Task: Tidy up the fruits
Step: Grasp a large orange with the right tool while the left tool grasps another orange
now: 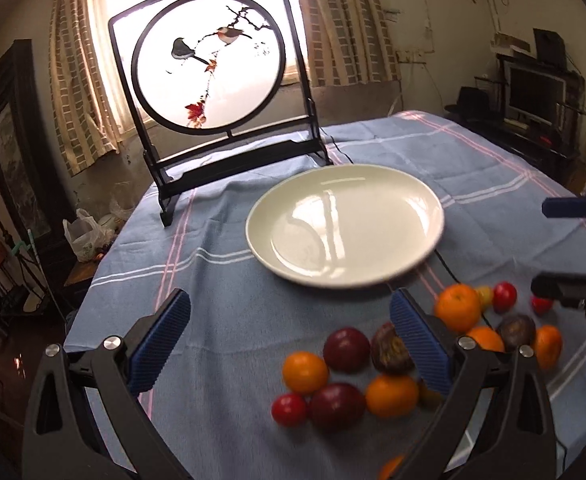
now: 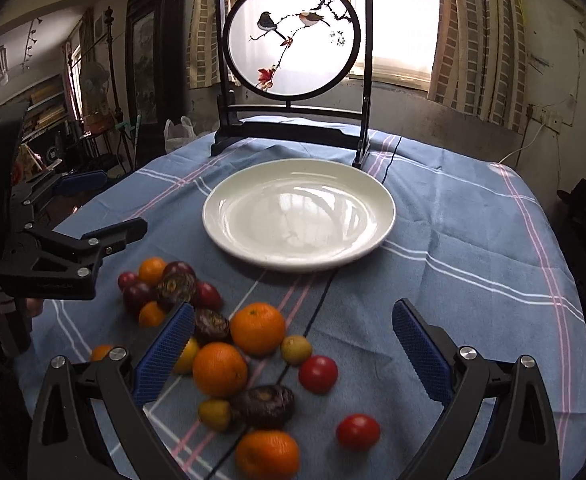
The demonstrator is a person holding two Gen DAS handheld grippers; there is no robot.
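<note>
At the left of the right wrist view, the left gripper (image 2: 93, 204) is seen from the side above the table (image 2: 473, 240), its jaws spread wide apart with nothing between them. Below it a small cluster of fruit is gathered on the blue checked cloth: an orange (image 2: 152, 270), dark plums (image 2: 137, 295) and a wrinkled passion fruit (image 2: 176, 287), touching one another. Further right, between the fingers of the right gripper (image 2: 293, 328), a second loose group is spread: two large oranges (image 2: 257, 328), a small yellow-green fruit (image 2: 296, 349), red tomatoes (image 2: 318, 374) and another dark passion fruit (image 2: 264, 406). The right jaws are also held wide apart, gripping nothing. Behind the fruit, near the middle of the table, a white plate (image 2: 221, 216) is seen with no fruit on it. A framed round screen painted with birds (image 2: 293, 36) stands upright behind the plate, in front of the window. In the left wrist view the same plate (image 1: 429, 216) is seen beyond the open left gripper (image 1: 291, 312), with oranges (image 1: 305, 372) and plums (image 1: 346, 349) lying near its right finger.
</note>
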